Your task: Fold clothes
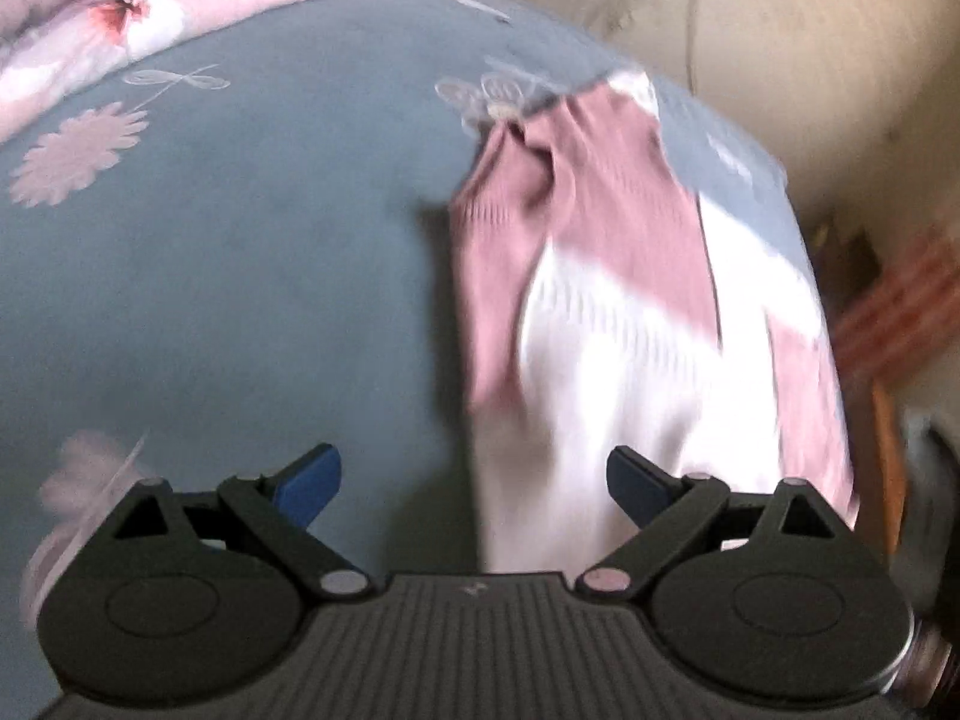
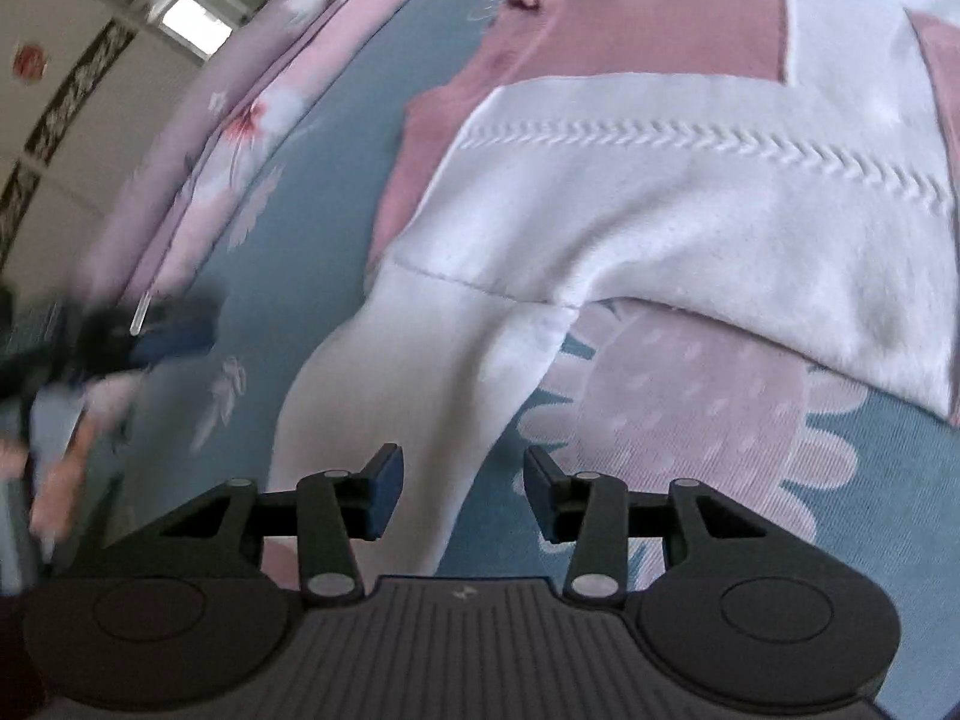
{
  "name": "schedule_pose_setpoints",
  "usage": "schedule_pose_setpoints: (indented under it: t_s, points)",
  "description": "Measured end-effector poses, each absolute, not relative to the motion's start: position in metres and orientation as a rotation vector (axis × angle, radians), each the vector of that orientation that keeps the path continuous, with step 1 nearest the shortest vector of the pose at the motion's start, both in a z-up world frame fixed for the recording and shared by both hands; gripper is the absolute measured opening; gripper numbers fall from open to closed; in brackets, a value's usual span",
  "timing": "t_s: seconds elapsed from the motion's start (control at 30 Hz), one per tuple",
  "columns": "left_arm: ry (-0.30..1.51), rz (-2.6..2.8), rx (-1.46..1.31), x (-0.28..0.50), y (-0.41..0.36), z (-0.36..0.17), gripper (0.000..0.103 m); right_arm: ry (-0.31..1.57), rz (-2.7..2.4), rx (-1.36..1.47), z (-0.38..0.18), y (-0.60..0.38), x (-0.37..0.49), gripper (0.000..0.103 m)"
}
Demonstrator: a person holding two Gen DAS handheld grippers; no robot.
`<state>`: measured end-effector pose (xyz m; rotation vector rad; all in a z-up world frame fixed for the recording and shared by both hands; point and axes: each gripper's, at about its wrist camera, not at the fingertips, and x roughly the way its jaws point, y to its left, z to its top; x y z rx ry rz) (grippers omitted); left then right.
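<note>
A pink-and-white knit sweater [image 1: 612,324] lies on the blue flowered bedsheet [image 1: 240,300], spread toward the bed's right edge. My left gripper [image 1: 474,486] hovers over its near white end, jaws wide open and pads off the cloth. In the right wrist view the sweater [image 2: 690,192] fills the upper right, and a white sleeve [image 2: 432,396] runs down from it between the jaws. My right gripper [image 2: 462,492] is open, with a gap between each pad and the sleeve. At the left edge, blurred, the left gripper [image 2: 150,336] shows in a person's hand [image 2: 60,480].
A pink floral quilt [image 1: 180,12] is bunched along the far side of the bed, the same quilt [image 2: 240,120] showing in the right wrist view. The bed's right edge drops off toward a beige wall [image 1: 810,60] and a striped object [image 1: 900,300]. The sheet left of the sweater is bare.
</note>
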<state>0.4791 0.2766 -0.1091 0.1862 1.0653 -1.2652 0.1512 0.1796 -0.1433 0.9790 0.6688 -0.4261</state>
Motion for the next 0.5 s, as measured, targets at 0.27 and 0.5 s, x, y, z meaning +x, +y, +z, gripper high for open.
schedule_pose_setpoints:
  t_s: [0.27,0.5]
  points:
    - [1.160,-1.248,0.113,0.509,0.175,-0.129,0.072,0.642,-0.488,1.037,-0.154,0.176,0.155,0.050]
    - [1.230,-1.242,0.197,0.509,0.149,-0.152,0.062,0.649,-0.487,1.045,-0.159,0.168,0.167,0.050]
